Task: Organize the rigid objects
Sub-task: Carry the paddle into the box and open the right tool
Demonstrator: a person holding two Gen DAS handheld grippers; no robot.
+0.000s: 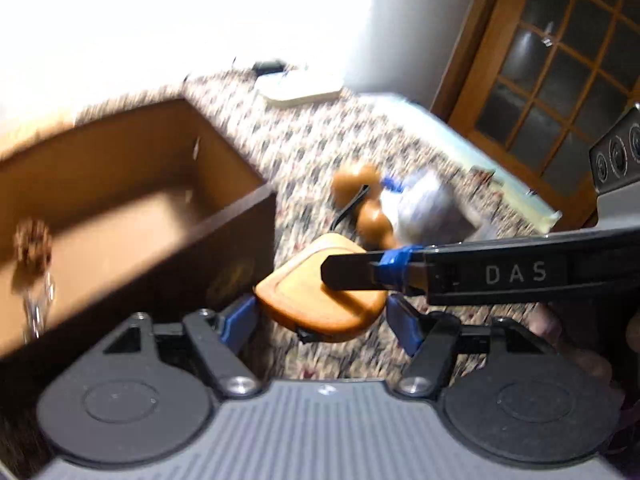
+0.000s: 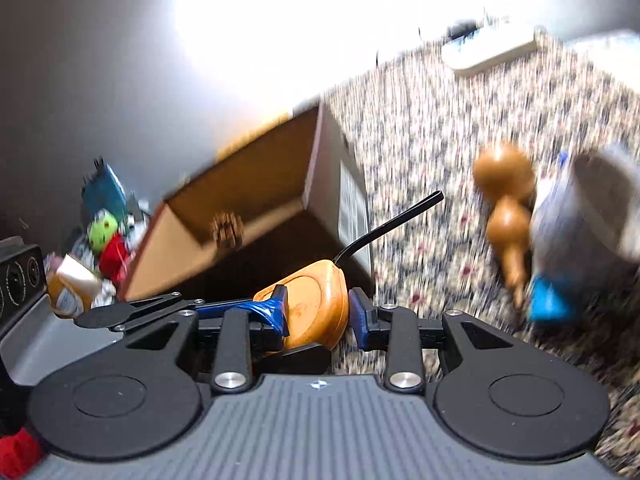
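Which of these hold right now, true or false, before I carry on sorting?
1. The orange wooden piece sits between the left gripper's fingers. True.
2. The right gripper is open and empty. False: it is shut on the orange wooden piece.
3. The cardboard box is closed. False: its top is open and the inside shows.
4. The gourd lies in the box. False: it lies on the patterned surface, next to the mug.
5. A black cord trails from the orange wooden piece. True.
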